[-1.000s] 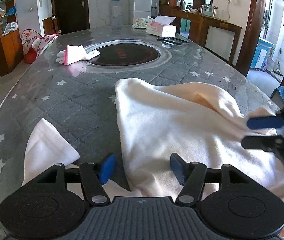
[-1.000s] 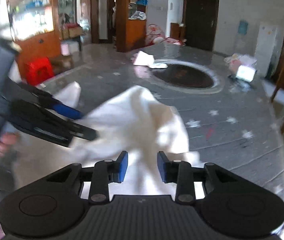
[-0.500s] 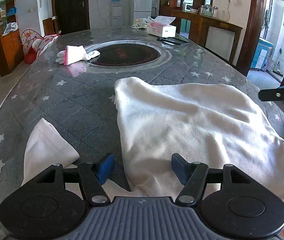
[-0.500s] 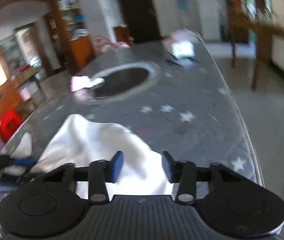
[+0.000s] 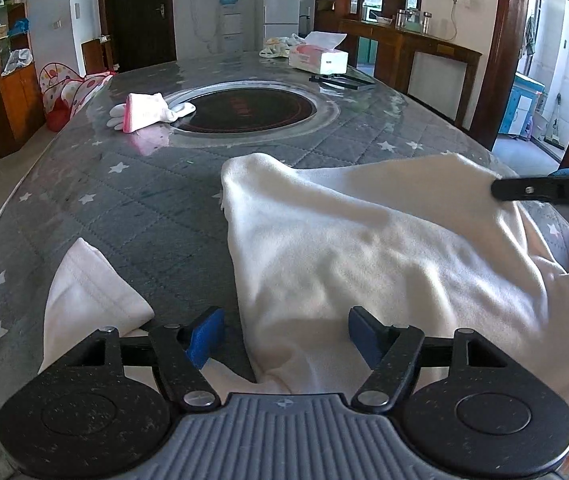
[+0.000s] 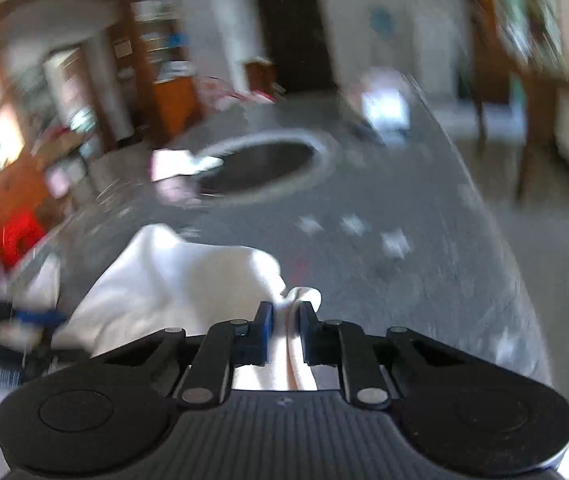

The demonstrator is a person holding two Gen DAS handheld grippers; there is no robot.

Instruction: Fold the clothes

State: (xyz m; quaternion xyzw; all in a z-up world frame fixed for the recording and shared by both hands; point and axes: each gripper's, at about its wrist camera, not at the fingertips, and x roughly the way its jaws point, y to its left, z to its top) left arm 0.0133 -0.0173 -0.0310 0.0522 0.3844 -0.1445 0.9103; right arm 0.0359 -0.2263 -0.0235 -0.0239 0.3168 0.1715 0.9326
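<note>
A cream-white garment (image 5: 364,248) lies spread on the grey star-patterned table (image 5: 124,200). One sleeve or corner (image 5: 88,288) sticks out at the near left. My left gripper (image 5: 284,332) is open, its jaws wide apart over the garment's near edge. My right gripper (image 6: 286,320) is shut on a fold of the garment (image 6: 188,280) at its right edge. It shows in the left wrist view (image 5: 544,190) as a dark finger lifting the cloth at the far right. The right wrist view is motion-blurred.
A dark round inset (image 5: 244,110) sits in the table's middle. White and pink gloves (image 5: 144,112) lie at its left. A tissue box (image 5: 318,56) and dark tools (image 5: 340,80) lie at the far end. Cabinets and shelves stand around the room.
My right gripper has swung round to the garment's right edge and closed on a fold, lifting that corner. My left gripper has stayed open in place.
</note>
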